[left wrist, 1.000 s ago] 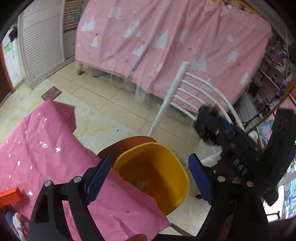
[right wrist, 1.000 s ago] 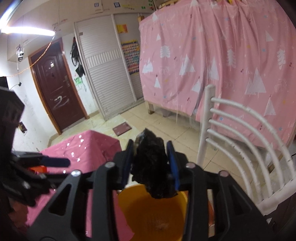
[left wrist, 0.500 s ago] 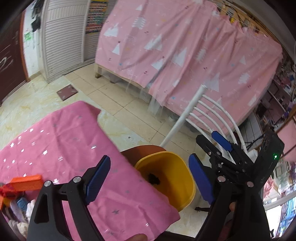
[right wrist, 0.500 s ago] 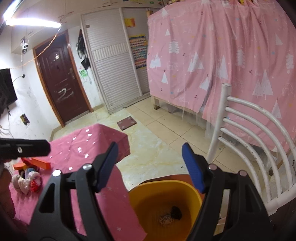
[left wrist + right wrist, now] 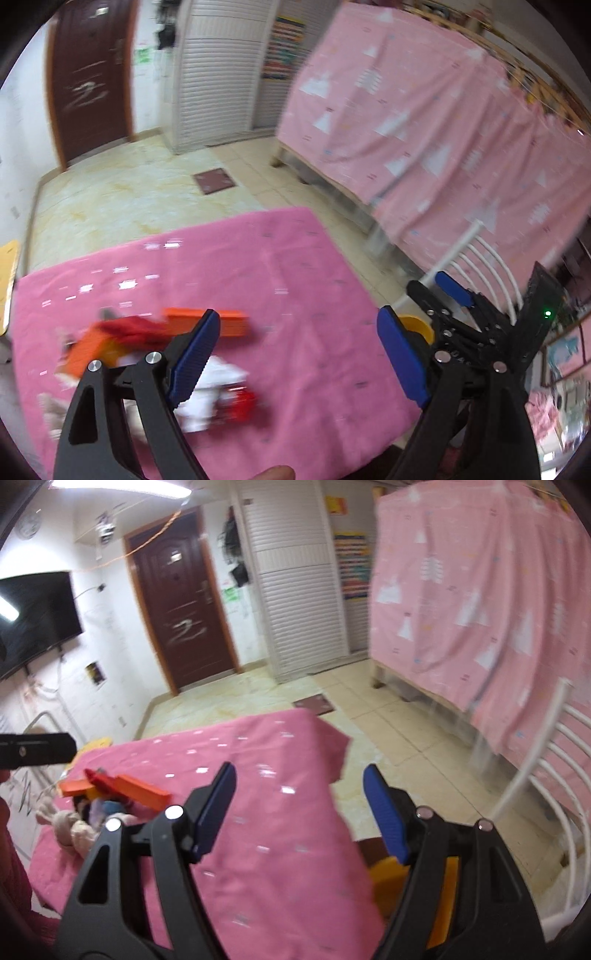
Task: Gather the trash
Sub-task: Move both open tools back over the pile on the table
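Trash remaining to collect lies in a heap (image 5: 155,354) at the left end of the pink tablecloth (image 5: 295,280), well apart from the yellow bin (image 5: 417,326), which sits beyond the right edge of the table and is mostly hidden behind the gripper fingers. The heap includes an orange box (image 5: 140,788), something red, white pieces and a pale soft item; motion blur in the left wrist view prevents telling which pieces are trash and which are not. The left gripper (image 5: 299,362) stands wide with nothing between its blue pads, positioned above the cloth just right of the heap. The right gripper (image 5: 299,810) is also spread and empty, above the cloth between heap and bin. Risks from here, as a judgement: closing on the heap while the hand is travelling could pinch the tablecloth along with an item and drag the cloth and everything on it; the pieces lie touching and overlapping, so one grasp may lift a second piece that drops short of the bin; both grippers converging on the same heap could collide. Compared with a second ago, the right gripper held a crumpled black item above the bin; its jaws have just been opening, the item appeared in the bin half a second ago, and both views have swung away from the bin toward the heap.
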